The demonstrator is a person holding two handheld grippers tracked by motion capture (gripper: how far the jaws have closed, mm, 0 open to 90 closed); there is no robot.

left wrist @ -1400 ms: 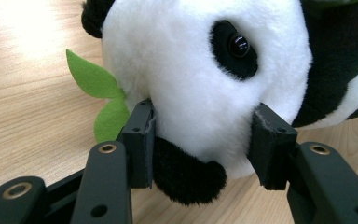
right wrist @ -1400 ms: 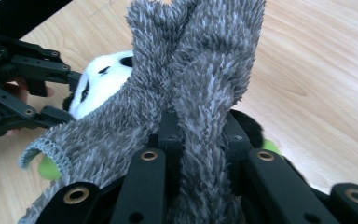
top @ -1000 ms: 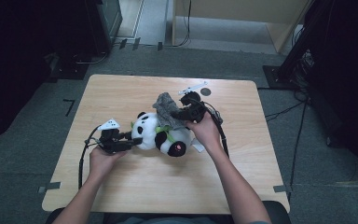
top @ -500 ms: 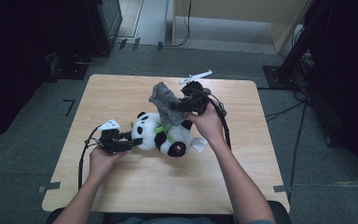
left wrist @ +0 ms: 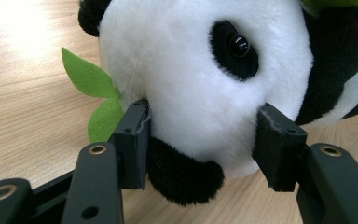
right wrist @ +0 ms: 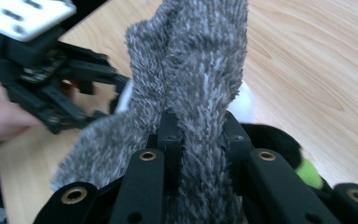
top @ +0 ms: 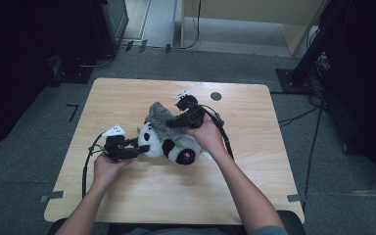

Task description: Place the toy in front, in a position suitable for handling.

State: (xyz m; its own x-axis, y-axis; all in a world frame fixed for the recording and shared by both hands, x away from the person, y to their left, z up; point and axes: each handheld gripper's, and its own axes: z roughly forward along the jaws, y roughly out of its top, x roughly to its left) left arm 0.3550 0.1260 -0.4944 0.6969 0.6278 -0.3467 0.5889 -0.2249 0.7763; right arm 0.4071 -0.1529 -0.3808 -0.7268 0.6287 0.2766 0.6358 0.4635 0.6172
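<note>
The grey fuzzy cloth [right wrist: 200, 79] looks soft and light, bunched between the right gripper's [right wrist: 199, 133] closed jaws; the left gripper [left wrist: 203, 140], just opening, loosely brackets the plush panda's [left wrist: 191, 79] squashy head mid-tabletop.

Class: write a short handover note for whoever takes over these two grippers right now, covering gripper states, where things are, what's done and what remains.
Left gripper: its jaws have just been opening and sit astride the black-and-white plush panda's head, the right pad apart from the fur.
Right gripper: shut on the fuzzy grey cloth, held above the panda.
Panda lies on the wooden table.
Done: cloth gripped.
Left: probably finish placing or removing the cloth.
</note>
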